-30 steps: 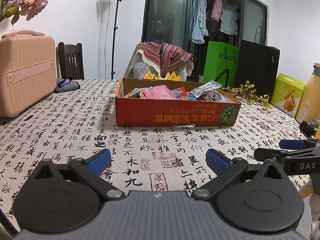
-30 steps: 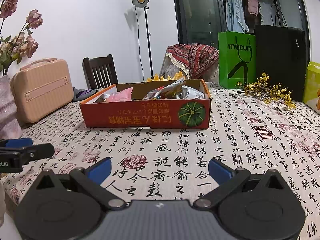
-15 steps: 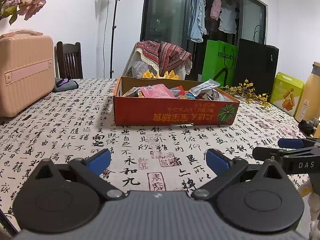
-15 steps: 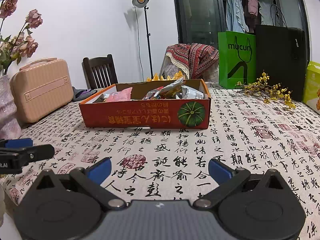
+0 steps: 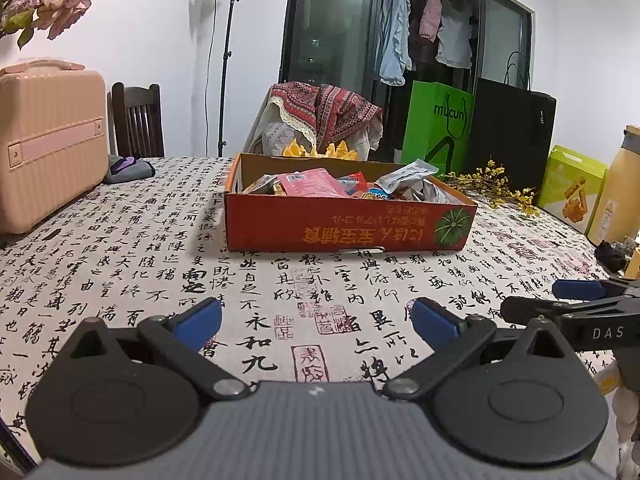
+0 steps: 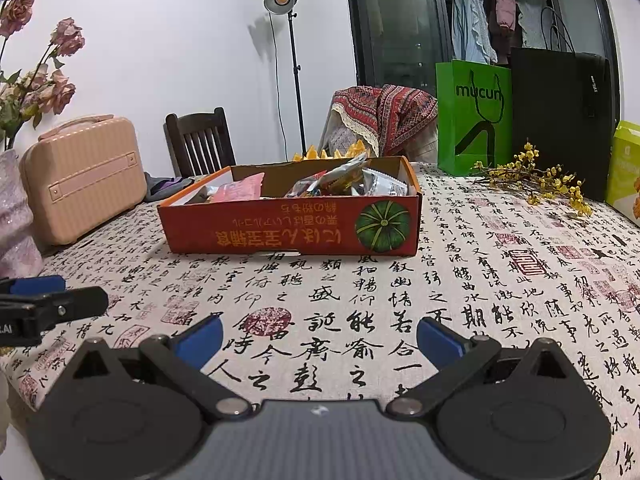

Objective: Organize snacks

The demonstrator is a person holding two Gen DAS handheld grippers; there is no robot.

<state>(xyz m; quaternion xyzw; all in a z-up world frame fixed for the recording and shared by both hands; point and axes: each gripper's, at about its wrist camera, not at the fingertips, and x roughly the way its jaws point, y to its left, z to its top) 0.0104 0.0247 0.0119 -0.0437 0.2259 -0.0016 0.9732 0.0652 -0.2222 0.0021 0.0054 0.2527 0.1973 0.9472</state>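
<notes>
An orange-red cardboard box (image 5: pixel 348 228) (image 6: pixel 288 228) stands in the middle of the table, piled with several snack packets such as a pink packet (image 5: pixel 308 184) (image 6: pixel 240 190) and a silver packet (image 5: pixel 408 172) (image 6: pixel 384 184). My left gripper (image 5: pixel 316 320) hovers open over the tablecloth well short of the box, nothing between its blue pads. My right gripper (image 6: pixel 318 336) is open too, equally far back and holding nothing. Each gripper shows at the edge of the other's view.
The table wears a calligraphy-print cloth (image 5: pixel 140 248). A pink suitcase (image 5: pixel 48 148) (image 6: pixel 84 176) stands at the left, a green bag (image 5: pixel 438 128) and black bag (image 6: pixel 560 116) behind, yellow flowers (image 6: pixel 536 180) and a green carton (image 5: pixel 568 188) at the right. A wooden chair (image 6: pixel 200 140) stands behind the table.
Barely anything differs: the left wrist view has drifted slightly, and both grippers stay open over the cloth.
</notes>
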